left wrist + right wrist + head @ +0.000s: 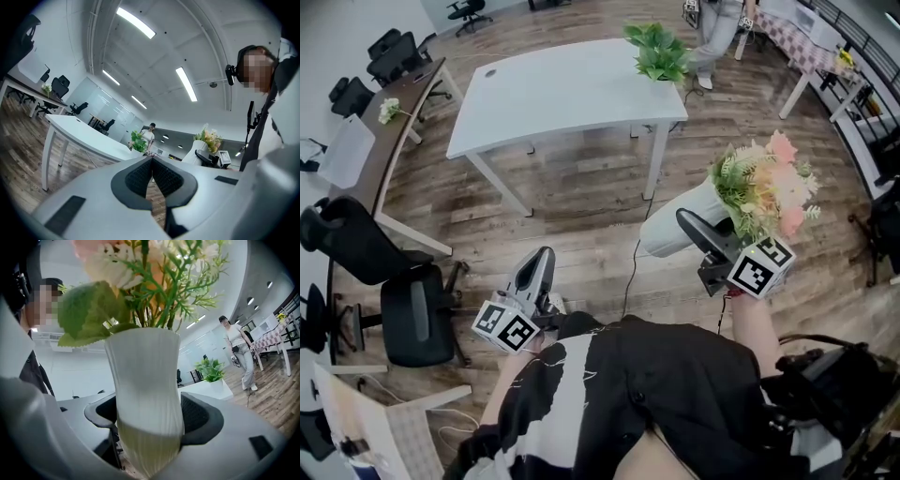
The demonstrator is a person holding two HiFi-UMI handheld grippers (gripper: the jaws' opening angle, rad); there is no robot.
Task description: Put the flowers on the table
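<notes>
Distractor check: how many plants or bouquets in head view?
4: bouquet in right hand-held gripper, green plant on white table, small flowers on brown desk, yellow flowers far right; more possibly hidden.

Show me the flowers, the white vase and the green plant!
flowers (766, 186): head view, on the pink and cream blooms.
white vase (147, 376): right gripper view, on its ribbed body.
green plant (658, 52): head view, on its leaves.

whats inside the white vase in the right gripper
Pink and cream flowers with green leaves stick out of the mouth of the vase. Their lower stems and any water are hidden by its opaque wall.
</notes>
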